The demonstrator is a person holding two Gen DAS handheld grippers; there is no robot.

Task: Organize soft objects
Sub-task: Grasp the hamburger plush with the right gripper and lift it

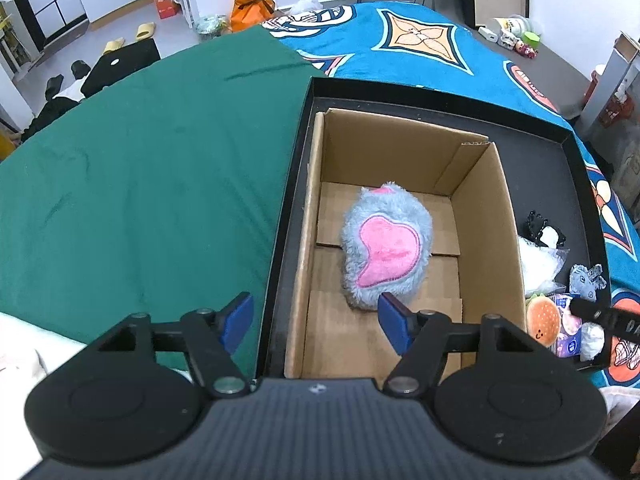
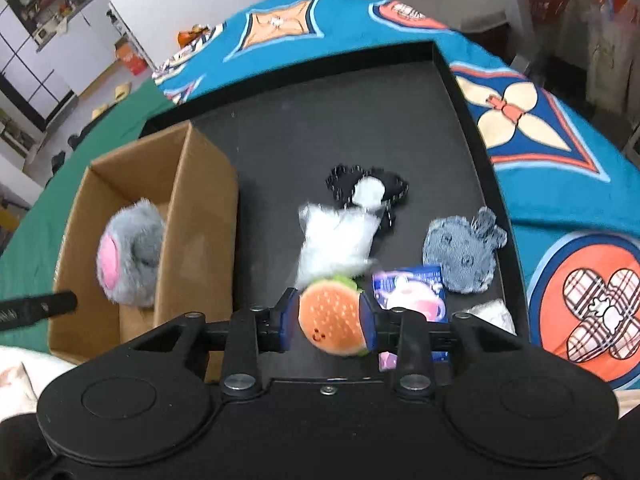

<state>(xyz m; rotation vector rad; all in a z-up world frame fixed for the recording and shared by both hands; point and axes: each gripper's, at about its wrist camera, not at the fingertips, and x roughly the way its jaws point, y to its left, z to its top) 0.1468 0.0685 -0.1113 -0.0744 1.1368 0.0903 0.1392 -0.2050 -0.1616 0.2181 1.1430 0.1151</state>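
Burger plush (image 2: pixel 333 322) sits clamped in your right claw (image 2: pixel 328 322) above the black tray (image 2: pixel 460 92); squeezed off-centre, it could slip out short of the cardboard box (image 2: pixel 200 200). Your left claw (image 1: pixel 316 322) hangs spread over the box's grey plush (image 1: pixel 386 246). Beyond lies a patterned bedspread (image 2: pixel 540 120).

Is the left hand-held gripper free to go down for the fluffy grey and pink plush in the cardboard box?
Probably yes: the left hand-held gripper is open and empty above the open-topped cardboard box, and nothing covers the fluffy grey and pink plush.
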